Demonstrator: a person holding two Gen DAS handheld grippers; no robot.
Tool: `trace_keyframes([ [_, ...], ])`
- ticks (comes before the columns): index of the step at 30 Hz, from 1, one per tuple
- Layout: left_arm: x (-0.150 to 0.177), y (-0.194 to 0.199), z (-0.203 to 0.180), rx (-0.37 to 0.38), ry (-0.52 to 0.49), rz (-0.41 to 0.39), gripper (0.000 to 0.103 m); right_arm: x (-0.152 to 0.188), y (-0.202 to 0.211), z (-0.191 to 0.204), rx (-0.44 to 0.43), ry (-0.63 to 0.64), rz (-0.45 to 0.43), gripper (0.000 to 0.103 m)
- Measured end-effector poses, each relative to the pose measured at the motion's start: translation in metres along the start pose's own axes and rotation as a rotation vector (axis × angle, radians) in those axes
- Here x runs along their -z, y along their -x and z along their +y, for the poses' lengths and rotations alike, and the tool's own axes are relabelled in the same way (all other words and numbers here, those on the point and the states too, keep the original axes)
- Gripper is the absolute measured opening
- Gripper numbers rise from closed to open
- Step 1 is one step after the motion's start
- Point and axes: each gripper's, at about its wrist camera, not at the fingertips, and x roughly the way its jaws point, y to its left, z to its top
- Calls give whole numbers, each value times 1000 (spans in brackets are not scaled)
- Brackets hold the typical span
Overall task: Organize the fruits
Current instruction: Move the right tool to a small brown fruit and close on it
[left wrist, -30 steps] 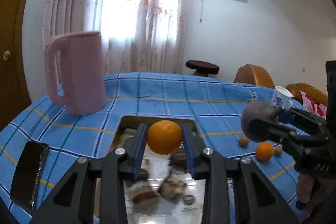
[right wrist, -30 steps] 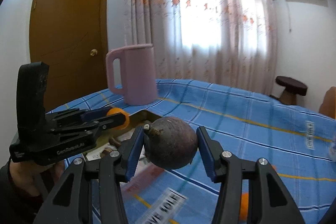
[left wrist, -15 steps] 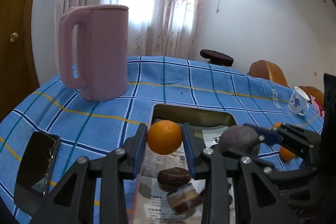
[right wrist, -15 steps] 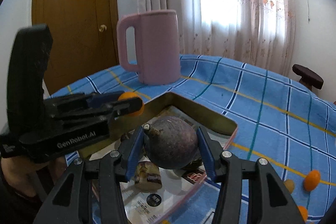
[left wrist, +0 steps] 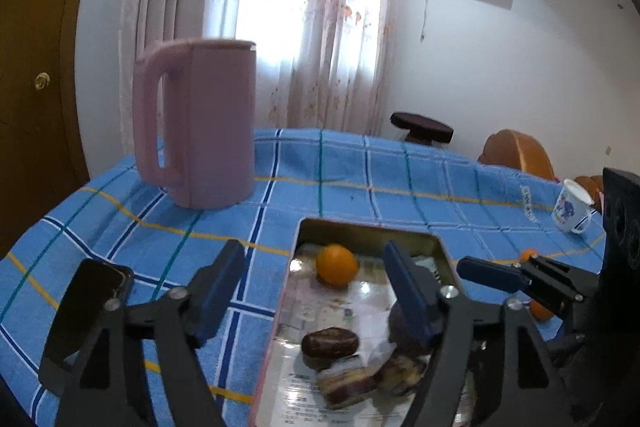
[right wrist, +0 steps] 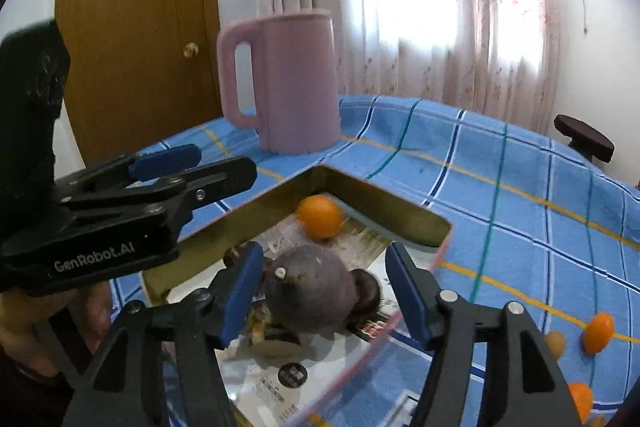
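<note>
A shallow metal tin (left wrist: 372, 227) (right wrist: 380, 193) lies on the blue checked tablecloth. An orange (left wrist: 336, 264) (right wrist: 320, 215) rests in its far corner. A dark purple round fruit (right wrist: 310, 291) lies in the tin between my right gripper's spread fingers; in the left wrist view it is mostly hidden behind my right finger. My left gripper (left wrist: 316, 287) is open and empty above the tin's left edge. My right gripper (right wrist: 322, 291) is open around the purple fruit, not clamping it. Dark snacks (left wrist: 330, 343) lie in the tin's near part.
A pink jug (left wrist: 198, 123) (right wrist: 284, 83) stands behind the tin at the left. A black phone (left wrist: 86, 311) lies at the left edge. Small orange fruits (right wrist: 598, 327) lie on the cloth at the right. A white cup (left wrist: 570, 209) stands far right.
Both grippers have opened. The orange dropped from my left gripper into the tin's far corner. The purple fruit left my right gripper and now lies in the tin.
</note>
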Motion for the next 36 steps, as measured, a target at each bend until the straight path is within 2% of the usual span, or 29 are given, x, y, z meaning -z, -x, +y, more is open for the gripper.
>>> trace_keyframes([
  [5,-2,16,-26,46,-27,-33,83,13,43,-22,58,-15,-40,65],
  [7,-1,20,-40,70,-42,-43,87,24,66,-39,115,-29,-46,65],
  [11,3,21,-78,129,-93,-35,88,46,109,-82,250,-88,-45,65],
  [15,12,15,-118,188,-147,-1,88,63,134,-120,387,-149,-20,65],
  [17,17,9,-136,213,-168,21,89,73,141,-134,418,-179,2,65],
  [22,32,-9,-169,249,-206,89,89,92,133,-155,424,-215,99,64],
  [23,35,-11,-174,254,-213,99,89,95,131,-157,419,-219,117,61],
  [25,40,-15,-184,262,-231,116,89,98,123,-159,399,-224,150,46],
  [26,42,-17,-188,265,-242,124,89,99,120,-160,389,-228,165,42],
  [30,46,-24,-196,270,-257,153,89,102,109,-165,330,-241,211,39],
  [31,46,-26,-198,271,-257,160,89,104,106,-166,313,-246,225,32],
  [32,46,-28,-200,272,-256,165,89,106,104,-167,302,-253,237,29],
  [36,47,-32,-205,286,-255,187,89,107,104,-166,304,-252,239,27],
])
